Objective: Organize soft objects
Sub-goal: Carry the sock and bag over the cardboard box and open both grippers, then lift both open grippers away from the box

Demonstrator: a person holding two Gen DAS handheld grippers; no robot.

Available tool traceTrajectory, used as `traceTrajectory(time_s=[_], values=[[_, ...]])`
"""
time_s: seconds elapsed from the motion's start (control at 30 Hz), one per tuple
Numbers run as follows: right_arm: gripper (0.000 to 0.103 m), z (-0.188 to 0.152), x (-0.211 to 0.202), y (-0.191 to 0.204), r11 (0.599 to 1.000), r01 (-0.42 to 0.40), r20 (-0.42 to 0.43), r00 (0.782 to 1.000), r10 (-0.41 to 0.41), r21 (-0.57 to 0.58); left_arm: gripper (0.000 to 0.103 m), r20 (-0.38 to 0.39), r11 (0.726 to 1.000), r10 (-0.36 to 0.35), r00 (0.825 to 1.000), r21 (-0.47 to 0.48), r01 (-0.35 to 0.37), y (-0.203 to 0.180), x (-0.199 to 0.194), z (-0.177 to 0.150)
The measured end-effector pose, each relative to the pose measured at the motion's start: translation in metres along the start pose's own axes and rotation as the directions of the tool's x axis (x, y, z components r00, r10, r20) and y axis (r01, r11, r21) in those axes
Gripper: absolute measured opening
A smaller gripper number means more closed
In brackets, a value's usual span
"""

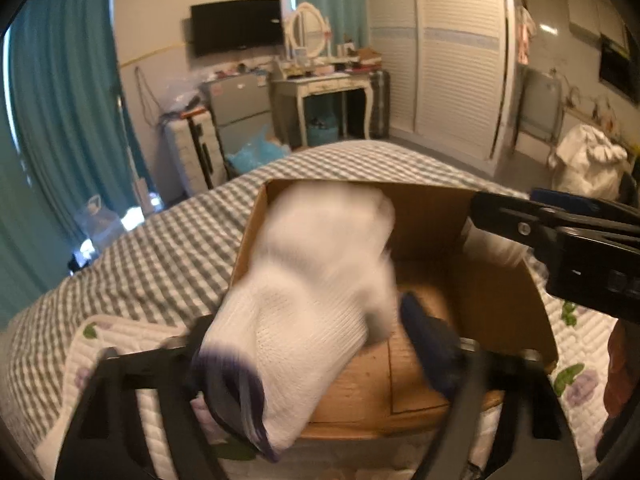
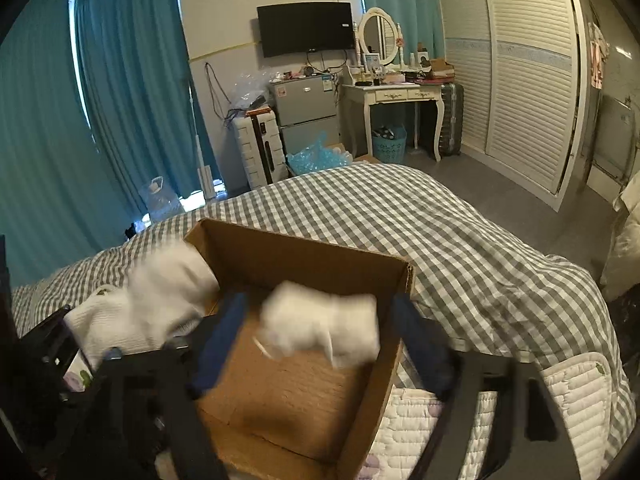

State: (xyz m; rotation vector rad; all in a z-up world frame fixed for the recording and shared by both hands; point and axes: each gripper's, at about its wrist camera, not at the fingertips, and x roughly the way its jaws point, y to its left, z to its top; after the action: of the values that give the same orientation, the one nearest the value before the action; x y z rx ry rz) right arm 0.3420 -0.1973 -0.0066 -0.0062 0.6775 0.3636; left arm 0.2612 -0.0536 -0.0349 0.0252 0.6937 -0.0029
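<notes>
Over the cardboard box (image 2: 304,256) on the bed (image 2: 460,232), the right hand-held gripper (image 2: 320,344) stands apart, a white bundle (image 2: 320,324) (blurred) between its fingers; the left hand-held gripper (image 1: 320,344), also apart, has a white sock (image 1: 304,300) draped on it for boxing.

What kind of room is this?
It looks like a bedroom. There's a bed with a checked cover, a white dressing table with an oval mirror, and a big wardrobe with slatted doors.
</notes>
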Motion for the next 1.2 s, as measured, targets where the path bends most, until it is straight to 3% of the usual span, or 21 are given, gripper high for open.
traceTrajectory(time_s=[0.1, 0.23, 0.47, 0.63, 0.67, 0.73, 0.87, 1.0, 1.2], values=[[0.083, -0.001, -0.017, 0.003, 1.0, 0.018, 0.024, 1.0, -0.018, -0.007, 0.086, -0.018, 1.0, -0.016, 1.0, -0.024, 0.016, 0.002, -0.009, -0.003], [0.083, 0.005, -0.053, 0.008, 0.999, 0.041, 0.052, 0.998, -0.041, -0.003, 0.086, 0.021, 1.0, 0.001, 1.0, -0.015, -0.001, 0.003, -0.048, 0.0], [0.084, 0.025, -0.157, 0.035, 0.993, 0.108, 0.136, 0.986, -0.101, -0.047, 0.086, 0.189, 1.0, 0.021, 0.982, -0.019, -0.018, 0.017, -0.166, 0.017], [0.096, 0.018, -0.221, 0.062, 0.985, 0.144, 0.156, 0.979, -0.128, -0.095, 0.089, 0.255, 0.999, 0.038, 0.966, 0.012, -0.042, 0.025, -0.237, 0.01], [0.103, 0.015, -0.229, 0.067, 0.985, 0.142, 0.153, 0.98, -0.126, -0.096, 0.09, 0.263, 0.999, 0.045, 0.964, 0.012, -0.05, 0.026, -0.246, 0.007], [0.103, 0.005, -0.242, 0.073, 0.986, 0.135, 0.142, 0.982, -0.12, -0.098, 0.09, 0.276, 0.998, 0.059, 0.959, 0.017, -0.066, 0.03, -0.259, -0.002], [0.103, -0.023, -0.244, 0.087, 0.984, 0.129, 0.093, 0.989, -0.118, -0.123, 0.09, 0.267, 0.995, 0.081, 0.96, 0.029, -0.092, 0.034, -0.266, -0.03], [0.103, -0.065, -0.214, 0.094, 0.984, 0.112, -0.005, 0.994, -0.113, -0.137, 0.09, 0.219, 0.99, 0.128, 0.967, 0.037, -0.139, 0.038, -0.245, -0.057], [0.103, -0.115, -0.156, 0.099, 0.986, 0.081, -0.097, 0.991, -0.096, -0.144, 0.09, 0.138, 0.994, 0.092, 0.986, 0.048, -0.099, 0.041, -0.196, -0.096]])
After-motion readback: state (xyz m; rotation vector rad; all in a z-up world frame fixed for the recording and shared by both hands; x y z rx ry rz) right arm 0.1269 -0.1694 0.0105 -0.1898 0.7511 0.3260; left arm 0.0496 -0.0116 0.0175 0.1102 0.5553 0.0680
